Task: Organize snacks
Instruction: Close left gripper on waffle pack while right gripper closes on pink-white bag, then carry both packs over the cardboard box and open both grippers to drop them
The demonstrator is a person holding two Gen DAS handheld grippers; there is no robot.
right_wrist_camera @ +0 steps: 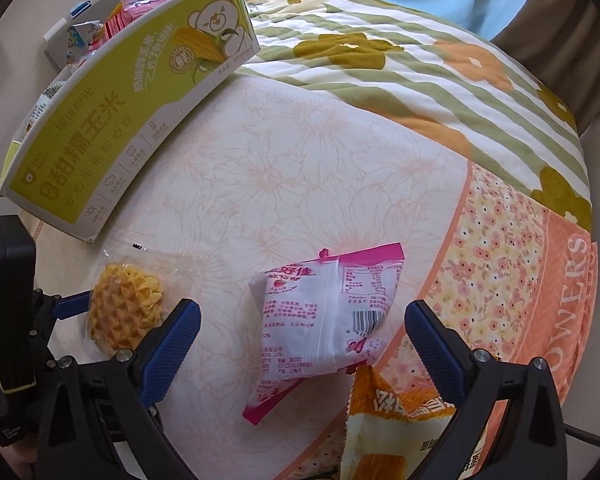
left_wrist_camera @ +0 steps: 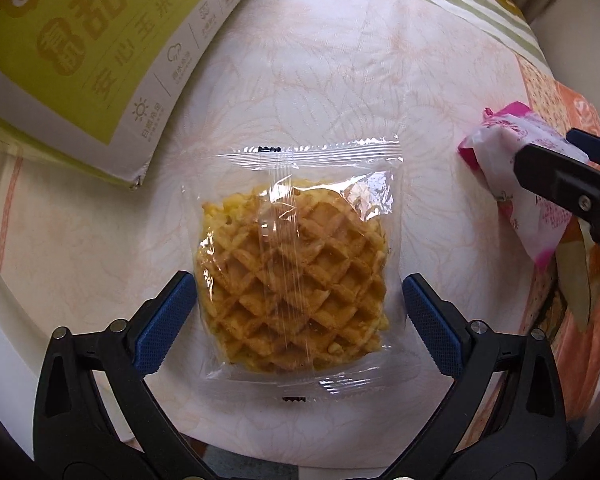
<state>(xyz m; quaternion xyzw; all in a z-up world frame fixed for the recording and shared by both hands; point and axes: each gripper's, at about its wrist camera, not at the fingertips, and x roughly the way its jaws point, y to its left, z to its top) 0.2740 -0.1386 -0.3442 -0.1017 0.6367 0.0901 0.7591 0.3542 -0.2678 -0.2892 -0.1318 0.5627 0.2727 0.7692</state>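
Beside green carton (left_wrist_camera: 72,60), left gripper (left_wrist_camera: 296,316) wide around waffle pack (left_wrist_camera: 296,276), right gripper (right_wrist_camera: 302,344) wide over pink packet (right_wrist_camera: 324,316)

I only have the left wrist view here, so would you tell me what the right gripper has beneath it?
Observer: The right gripper is open with the pink and white packet between its fingers, not yet pinched.
Operator: Thank you. Is anything else close to that packet?
Observer: Yes, an orange and white snack bag lies at its near corner, slightly overlapping it.
Operator: And what is behind the green box?
Observer: More packets, one pink, sit behind the green corn box.
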